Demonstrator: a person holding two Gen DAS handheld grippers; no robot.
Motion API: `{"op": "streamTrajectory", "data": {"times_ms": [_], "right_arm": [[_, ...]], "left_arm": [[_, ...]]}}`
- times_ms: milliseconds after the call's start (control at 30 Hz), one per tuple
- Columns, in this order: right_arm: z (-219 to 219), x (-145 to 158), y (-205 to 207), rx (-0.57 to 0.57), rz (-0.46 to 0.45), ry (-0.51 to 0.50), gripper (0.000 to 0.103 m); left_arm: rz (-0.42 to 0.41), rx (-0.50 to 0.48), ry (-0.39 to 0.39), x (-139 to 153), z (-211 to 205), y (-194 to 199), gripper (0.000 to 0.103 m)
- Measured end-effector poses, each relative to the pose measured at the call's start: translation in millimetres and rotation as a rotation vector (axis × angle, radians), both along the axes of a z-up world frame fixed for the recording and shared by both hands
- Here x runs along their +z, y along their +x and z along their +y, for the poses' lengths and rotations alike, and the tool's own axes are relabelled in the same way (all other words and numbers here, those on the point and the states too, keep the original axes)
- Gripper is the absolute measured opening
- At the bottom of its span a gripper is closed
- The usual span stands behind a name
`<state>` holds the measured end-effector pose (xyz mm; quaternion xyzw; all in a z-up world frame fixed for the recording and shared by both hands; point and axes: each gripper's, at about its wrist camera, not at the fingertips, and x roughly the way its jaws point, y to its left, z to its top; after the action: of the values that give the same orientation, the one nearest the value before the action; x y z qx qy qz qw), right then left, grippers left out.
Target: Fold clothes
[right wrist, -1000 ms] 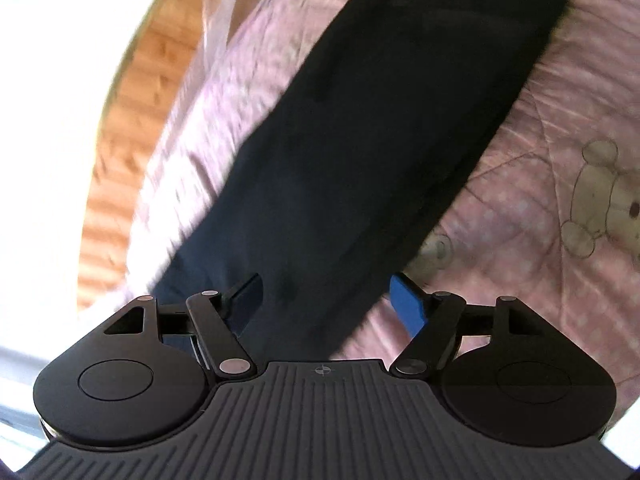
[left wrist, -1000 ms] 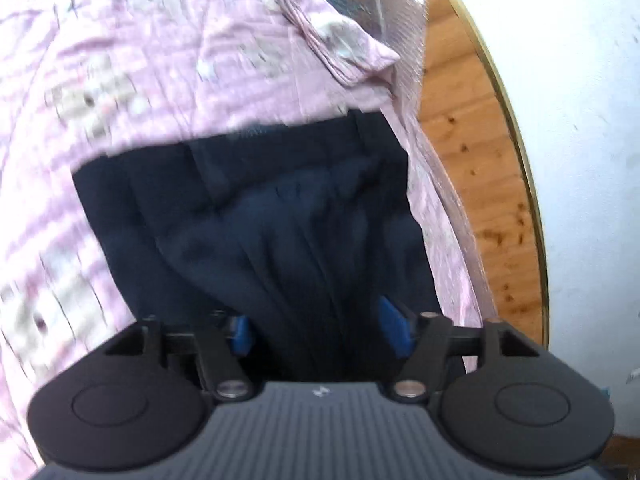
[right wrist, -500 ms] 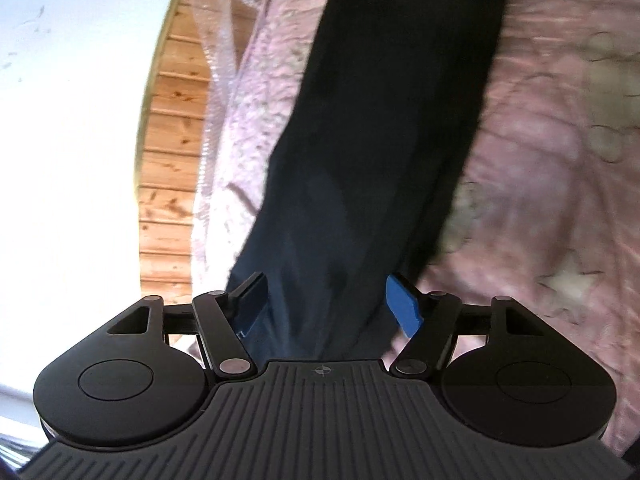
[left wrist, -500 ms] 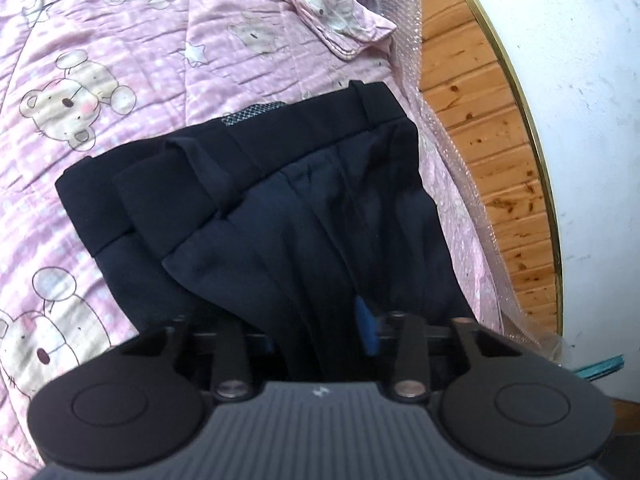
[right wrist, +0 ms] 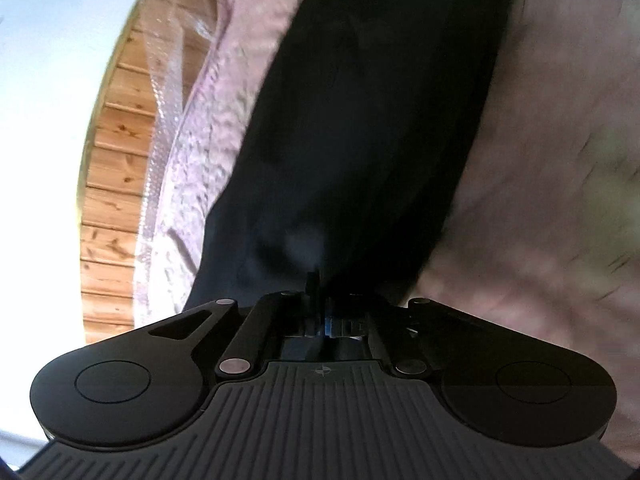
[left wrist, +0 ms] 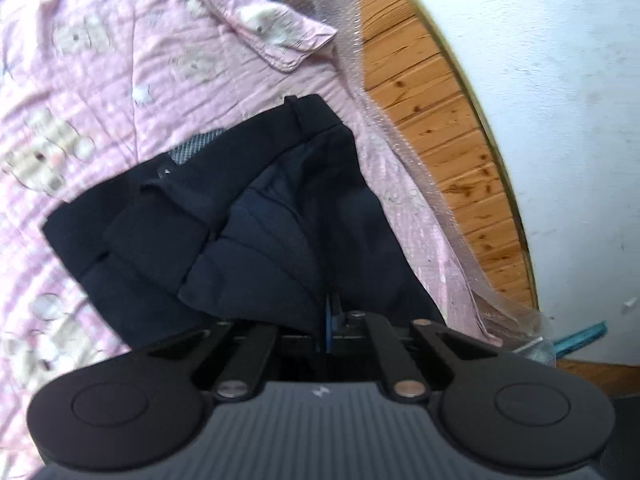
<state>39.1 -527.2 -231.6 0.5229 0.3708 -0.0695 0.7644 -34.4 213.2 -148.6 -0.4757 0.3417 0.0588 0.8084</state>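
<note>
A pair of dark navy trousers [left wrist: 256, 224] lies on a pink bear-print quilt [left wrist: 100, 92], waistband at the far end with a grey mesh lining showing. My left gripper [left wrist: 330, 316] is shut on a pinched fold of the trousers near their close edge, the cloth rising in ridges toward the blue pads. In the right wrist view the same trousers [right wrist: 360, 120] stretch away as a long dark leg. My right gripper [right wrist: 316, 280] is shut on the cloth at the near end, the fabric bunched where the fingers meet.
The quilt [right wrist: 540, 160] lies on a bed edged by clear bubble wrap [left wrist: 404, 128], a wooden floor [left wrist: 448, 128] and a white wall [left wrist: 560, 80] beyond. A turned-over quilt corner [left wrist: 280, 40] lies past the waistband. A teal object [left wrist: 580, 336] lies on the floor.
Both grippers have gone from wide open to shut, each pinching the trousers' cloth. The left gripper has lifted a little, pulling the fabric into ridges.
</note>
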Motion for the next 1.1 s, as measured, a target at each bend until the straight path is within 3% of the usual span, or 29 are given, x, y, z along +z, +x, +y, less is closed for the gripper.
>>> {"op": "streamTrajectory", "data": {"times_ms": [100, 200, 300, 333, 367, 500, 567, 767, 800, 867, 900, 1000, 1100], "right_arm": [[-14.1, 3.0, -10.3, 0.051, 0.009, -0.037, 0.0], [-22.9, -13.3, -9.6, 0.13, 0.005, 0.034, 0.002], [-42.6, -11.0, -10.1, 0.056, -0.053, 0.066, 0.024], [-50.5, -9.7, -11.2, 0.025, -0.074, 0.07, 0.039], [-58.8, -8.6, -11.2, -0.008, -0.087, 0.069, 0.044], [-96.6, -7.1, -2.2, -0.115, -0.088, 0.009, 0.038], [-115.1, -6.5, 4.6, -0.151, -0.069, -0.043, 0.016], [-158.4, -3.4, 39.6, -0.17, -0.048, -0.077, 0.016], [-160.9, -1.0, 44.8, -0.165, -0.053, -0.09, 0.016], [-159.6, 6.1, 57.8, -0.104, -0.065, -0.132, 0.004], [-157.6, 10.1, 64.8, -0.064, -0.071, -0.156, 0.003], [-140.1, 22.8, 96.1, 0.072, -0.108, -0.201, 0.001], [-139.4, 28.2, 112.1, 0.112, -0.076, -0.258, 0.0]], "left_arm": [[0.077, 0.01, 0.007, -17.7, 5.6, -10.5, 0.002], [0.128, 0.04, -0.007, -38.1, 7.7, -13.3, 0.002], [0.143, 0.042, -0.006, -45.0, 3.4, -9.0, 0.003], [0.148, 0.041, -0.004, -46.3, 1.9, -7.2, 0.003], [0.151, 0.044, -0.002, -46.8, 0.8, -5.5, 0.004], [0.162, 0.066, 0.013, -46.3, -2.5, -2.3, 0.004], [0.167, 0.082, 0.02, -45.5, -4.7, -2.6, 0.004], [0.182, 0.156, 0.059, -39.8, -13.2, -6.8, 0.007], [0.177, 0.181, 0.084, -36.7, -15.0, -7.5, 0.004], [0.18, 0.252, 0.142, -31.2, -18.2, -9.6, 0.002], [0.198, 0.296, 0.159, -32.0, -19.0, -11.1, 0.002], [0.219, 0.404, 0.135, -40.7, -22.0, -15.9, 0.002], [0.225, 0.373, 0.14, -39.3, -33.7, -8.6, 0.002]]}}
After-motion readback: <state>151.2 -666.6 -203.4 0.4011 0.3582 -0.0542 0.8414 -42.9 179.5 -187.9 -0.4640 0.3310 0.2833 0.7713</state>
